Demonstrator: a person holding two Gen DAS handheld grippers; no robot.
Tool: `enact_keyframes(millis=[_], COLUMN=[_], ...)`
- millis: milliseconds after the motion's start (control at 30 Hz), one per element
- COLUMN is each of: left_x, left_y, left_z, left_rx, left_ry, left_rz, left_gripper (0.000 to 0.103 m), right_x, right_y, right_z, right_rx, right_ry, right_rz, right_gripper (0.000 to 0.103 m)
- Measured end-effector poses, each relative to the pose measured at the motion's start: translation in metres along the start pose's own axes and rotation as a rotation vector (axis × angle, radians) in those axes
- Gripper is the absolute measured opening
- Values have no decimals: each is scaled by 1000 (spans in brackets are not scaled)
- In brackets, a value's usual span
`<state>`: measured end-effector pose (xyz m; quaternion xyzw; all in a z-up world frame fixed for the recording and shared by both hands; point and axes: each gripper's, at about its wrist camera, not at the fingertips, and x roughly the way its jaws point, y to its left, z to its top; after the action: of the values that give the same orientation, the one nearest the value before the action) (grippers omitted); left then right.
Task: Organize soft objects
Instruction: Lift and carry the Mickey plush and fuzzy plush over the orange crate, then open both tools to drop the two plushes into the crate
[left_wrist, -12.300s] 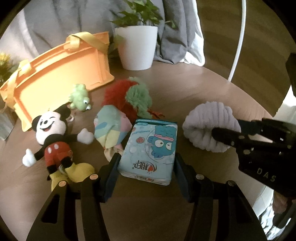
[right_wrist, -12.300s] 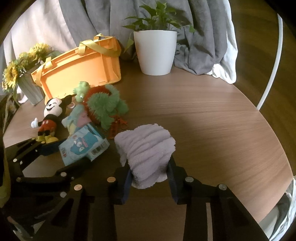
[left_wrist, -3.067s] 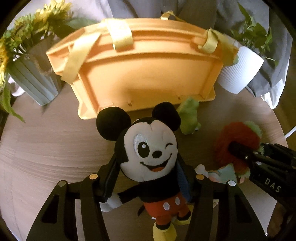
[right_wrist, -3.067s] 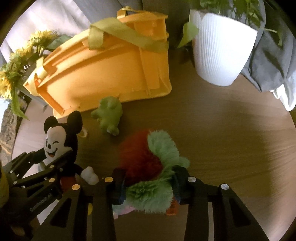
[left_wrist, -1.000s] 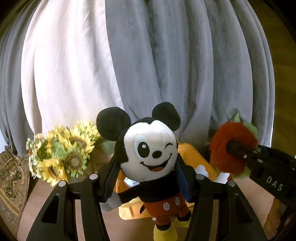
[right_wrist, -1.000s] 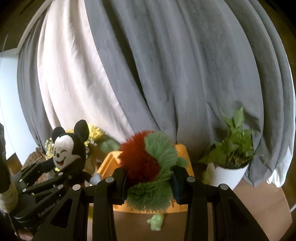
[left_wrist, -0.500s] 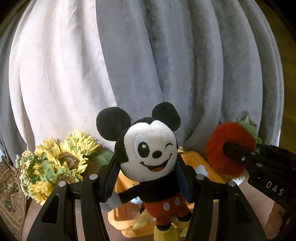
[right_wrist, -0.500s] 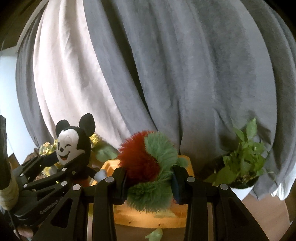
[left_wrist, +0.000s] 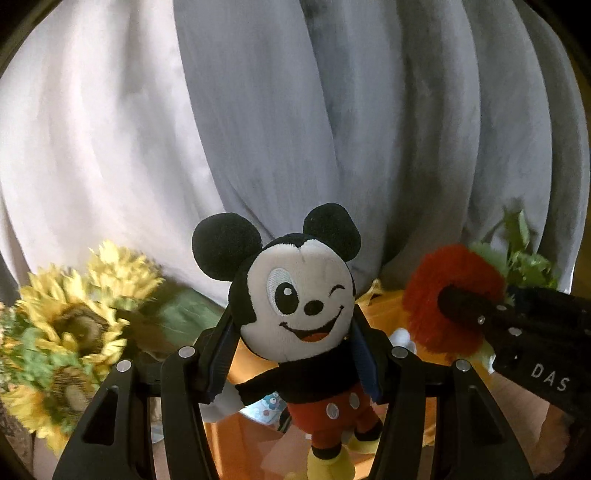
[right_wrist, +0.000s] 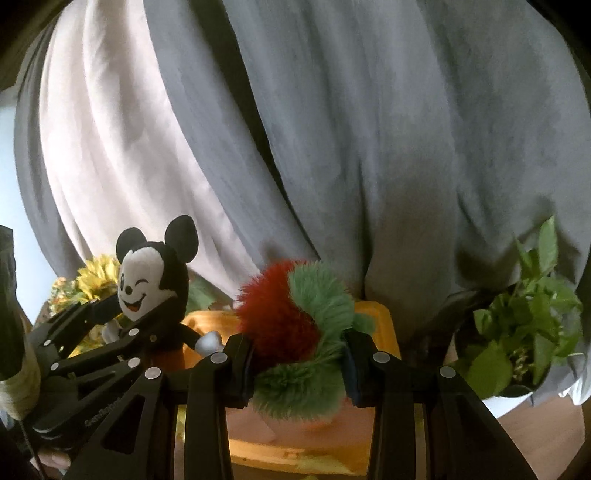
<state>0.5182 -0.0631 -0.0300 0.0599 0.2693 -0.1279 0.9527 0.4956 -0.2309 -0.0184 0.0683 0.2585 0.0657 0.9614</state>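
You carry two soft toys high above the orange plastic storage bin (right_wrist: 380, 317), one in each tool; at far left, out of focus, a bunch of yellow artificial sunflowers (left_wrist: 70, 321) stands by the grey and white draped curtain (left_wrist: 295, 110); your left gripper (left_wrist: 299, 354) has its jaws pinching the black, white and red mouse plush doll (left_wrist: 303, 306) at the neck, just under the head, a hold that judging by the dangling legs lets the body hang free for a drop into the bin; to the right, your right gripper (right_wrist: 299, 354) has its jaws squeezed nearly together on the shaggy red and green fur toy (right_wrist: 295, 332), the pile bulging out above and below the pads, which suggests a firm grip on something with little solid core.

Hard to read: the bin shows only as slivers of rim and wall behind the toys and tools, so you cannot tell how full it is, though a scrap of pale blue printed packet (left_wrist: 271, 404) peeks out below the doll's arm; the desk is barely visible at the lower edges; the green leafy plant in a white pot (right_wrist: 524, 332) at far right is half cut off; a hand is hidden bar a fingertip at the lower left of the right wrist view.
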Motion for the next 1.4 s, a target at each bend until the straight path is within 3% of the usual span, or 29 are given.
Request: enact_keyframes(millis=[433, 533, 833, 967, 1067, 1200, 1400], left_x=[76, 85, 94, 87, 82, 70, 43], left_y=[-4, -7, -13, -8, -6, -3, 3], left_z=[-32, -38, -45, -44, -42, -41, -36], left_rx=[-18, -20, 10, 13, 10, -5, -38], left_ry=[189, 241, 328, 316, 300, 275, 213], left_rz=[-56, -84, -76, -48, -19, 0, 47], left_gripper=[56, 57, 62, 74, 80, 82, 83], right_x=[63, 75, 91, 94, 97, 91, 75], right_y=[-16, -20, -23, -20, -23, -25, -20], right_z=[-22, -27, -38, -38, -37, -34, -30], right_rx=[14, 17, 24, 18, 27, 39, 18], right_ry=[137, 176, 244, 262, 273, 251, 214], right_rz=[-17, -12, -3, -18, -33, -51, -68], right_gripper=[38, 38, 39, 42, 51, 64, 64])
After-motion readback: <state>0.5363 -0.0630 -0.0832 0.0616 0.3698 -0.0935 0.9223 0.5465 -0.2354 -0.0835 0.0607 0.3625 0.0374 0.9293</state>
